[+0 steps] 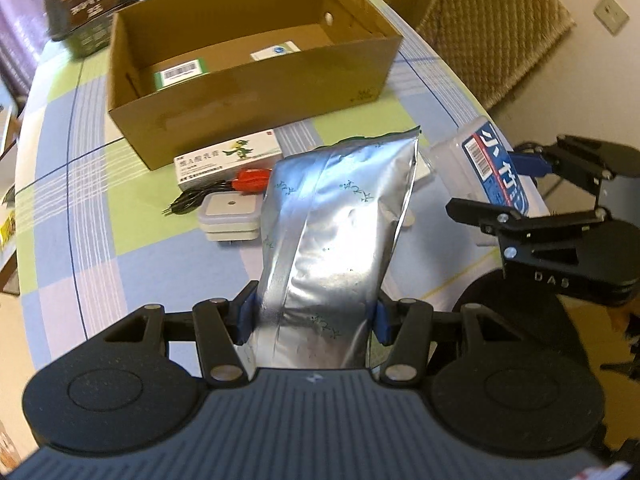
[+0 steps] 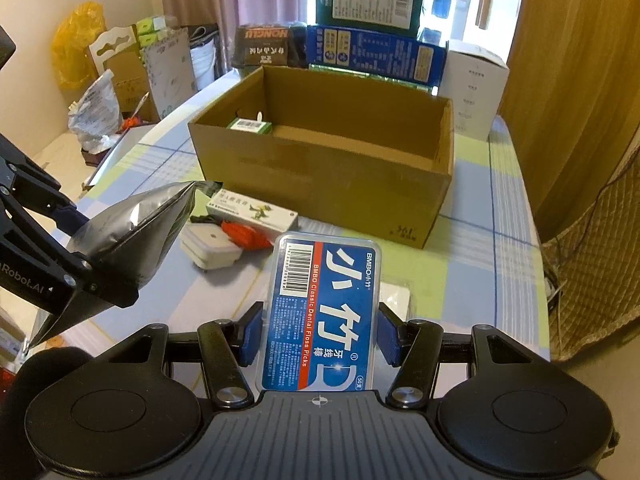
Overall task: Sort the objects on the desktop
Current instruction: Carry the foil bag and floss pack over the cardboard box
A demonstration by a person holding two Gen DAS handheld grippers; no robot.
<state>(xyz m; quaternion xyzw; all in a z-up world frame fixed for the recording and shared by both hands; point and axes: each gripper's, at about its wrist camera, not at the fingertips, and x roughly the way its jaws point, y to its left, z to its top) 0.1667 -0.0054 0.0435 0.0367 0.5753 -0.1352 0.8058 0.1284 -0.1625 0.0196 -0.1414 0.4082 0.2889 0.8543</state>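
My left gripper (image 1: pixel 312 318) is shut on a silver foil pouch (image 1: pixel 336 240), held above the checked tablecloth; the same pouch (image 2: pixel 136 224) shows at the left of the right wrist view. My right gripper (image 2: pixel 322 334) is shut on a clear box of dental floss picks with a blue label (image 2: pixel 324 312), also seen at the right of the left wrist view as the floss box (image 1: pixel 488 164). Ahead stands an open cardboard box (image 2: pixel 332 184) holding a green barcoded carton (image 1: pixel 180 74) and a white carton (image 1: pixel 276 51).
In front of the cardboard box lie a white medicine carton with a green dragon (image 1: pixel 232 162), a red-and-black cable (image 1: pixel 224 190) and a white square adapter (image 1: pixel 230 220). Stacked printed boxes (image 2: pixel 372 28) stand behind. A wicker chair (image 1: pixel 496 36) is at the table's right edge.
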